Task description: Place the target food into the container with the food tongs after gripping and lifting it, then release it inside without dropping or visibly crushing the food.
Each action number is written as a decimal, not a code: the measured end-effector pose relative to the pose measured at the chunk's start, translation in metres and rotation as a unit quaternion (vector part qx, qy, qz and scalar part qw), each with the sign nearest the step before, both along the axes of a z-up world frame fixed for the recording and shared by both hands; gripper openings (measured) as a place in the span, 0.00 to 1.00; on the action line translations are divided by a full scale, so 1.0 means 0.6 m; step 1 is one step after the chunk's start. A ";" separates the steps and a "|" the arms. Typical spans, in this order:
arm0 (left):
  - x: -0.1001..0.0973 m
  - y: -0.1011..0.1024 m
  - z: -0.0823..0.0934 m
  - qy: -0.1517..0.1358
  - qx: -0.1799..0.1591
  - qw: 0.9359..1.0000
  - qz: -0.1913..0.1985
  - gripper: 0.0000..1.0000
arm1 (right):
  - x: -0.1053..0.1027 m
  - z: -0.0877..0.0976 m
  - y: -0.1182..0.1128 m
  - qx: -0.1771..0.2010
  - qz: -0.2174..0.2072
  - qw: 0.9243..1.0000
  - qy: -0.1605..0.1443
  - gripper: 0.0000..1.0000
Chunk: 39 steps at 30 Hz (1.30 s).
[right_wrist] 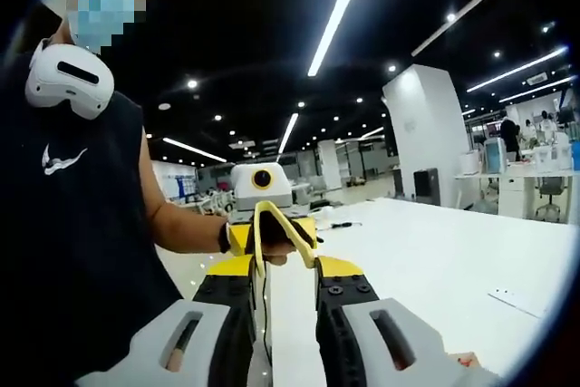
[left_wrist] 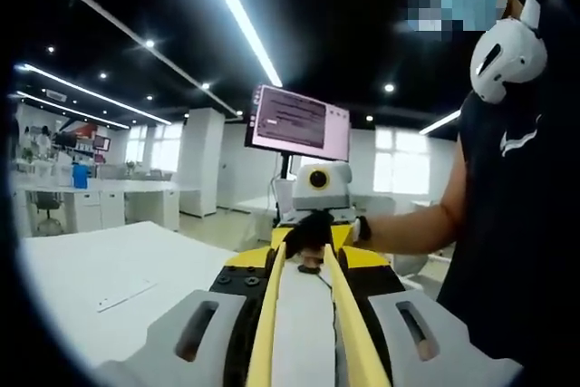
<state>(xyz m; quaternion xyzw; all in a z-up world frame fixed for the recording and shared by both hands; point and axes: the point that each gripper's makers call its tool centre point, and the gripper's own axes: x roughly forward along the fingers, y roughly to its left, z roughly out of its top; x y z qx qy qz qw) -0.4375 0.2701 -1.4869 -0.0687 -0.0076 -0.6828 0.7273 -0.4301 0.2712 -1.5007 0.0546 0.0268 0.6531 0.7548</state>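
Observation:
In the left gripper view, the two arms of the yellow food tongs (left_wrist: 268, 314) lie along the inner sides of my left gripper (left_wrist: 304, 265). They run forward and draw together near a gloved hand (left_wrist: 308, 235). That hand holds my right gripper (left_wrist: 319, 189), which faces the camera. In the right gripper view, a bent yellow tong end (right_wrist: 272, 215) stands up between the tips of my right gripper (right_wrist: 285, 265), touching both. Behind it, the person's hand carries my left gripper (right_wrist: 262, 184). Both grippers hang above a white table (right_wrist: 426, 251).
A person in a dark sleeveless top (left_wrist: 517, 224) stands close on one side, with a white headset (right_wrist: 68, 79) at the neck. A monitor (left_wrist: 301, 121) stands behind the table. White desks (left_wrist: 100, 197), a pillar (right_wrist: 426, 133) and ceiling lights lie beyond. A flat strip (left_wrist: 127, 295) lies on the table.

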 end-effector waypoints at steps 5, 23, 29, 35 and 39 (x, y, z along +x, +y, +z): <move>-0.001 -0.001 0.000 -0.005 -0.006 1.000 0.004 0.22 | -0.001 0.001 0.000 0.007 0.001 1.000 0.005 0.22; 0.069 0.061 -0.092 -0.001 0.093 0.990 0.103 0.22 | 0.085 -0.094 -0.075 -0.065 -0.215 0.974 -0.010 0.48; 0.082 0.084 -0.149 -0.018 0.153 0.979 0.130 0.23 | 0.074 -0.159 -0.130 -0.078 -0.268 0.960 0.026 0.70; 0.099 0.098 -0.210 -0.011 0.185 0.970 0.156 0.23 | 0.047 -0.248 -0.166 -0.147 -0.310 0.939 0.034 0.76; 0.110 0.103 -0.253 0.003 0.209 0.963 0.170 0.23 | 0.032 -0.302 -0.174 -0.168 -0.333 0.927 0.045 0.81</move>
